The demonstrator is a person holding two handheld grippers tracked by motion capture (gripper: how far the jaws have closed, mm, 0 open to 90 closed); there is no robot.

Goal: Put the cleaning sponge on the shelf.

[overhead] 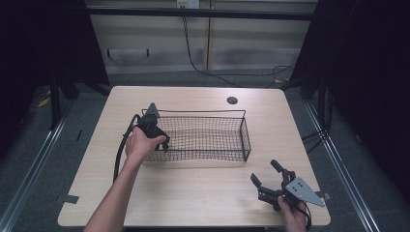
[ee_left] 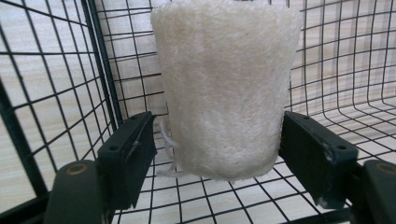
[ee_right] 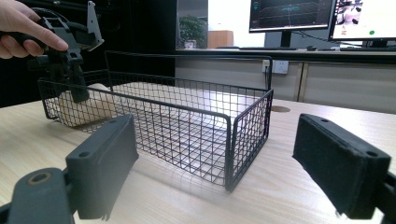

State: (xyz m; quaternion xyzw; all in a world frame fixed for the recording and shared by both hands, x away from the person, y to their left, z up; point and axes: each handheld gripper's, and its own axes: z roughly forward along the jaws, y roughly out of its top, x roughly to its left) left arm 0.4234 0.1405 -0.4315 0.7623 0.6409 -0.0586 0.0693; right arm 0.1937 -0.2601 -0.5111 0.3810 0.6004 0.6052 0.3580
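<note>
Left gripper view: the fuzzy cream cup-shaped roll (ee_left: 226, 88) stands between the left gripper (ee_left: 217, 149) jaws, inside the black wire basket (ee_left: 56, 93). Right gripper (overhead: 270, 181) waits wide.

A light wooden table (overhead: 193, 188) carries 1 wire basket (overhead: 203, 137).

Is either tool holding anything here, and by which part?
The left tool grips a fuzzy cream cylinder by its lower sides, inside the wire basket. The right tool is open and holds nothing.
</note>
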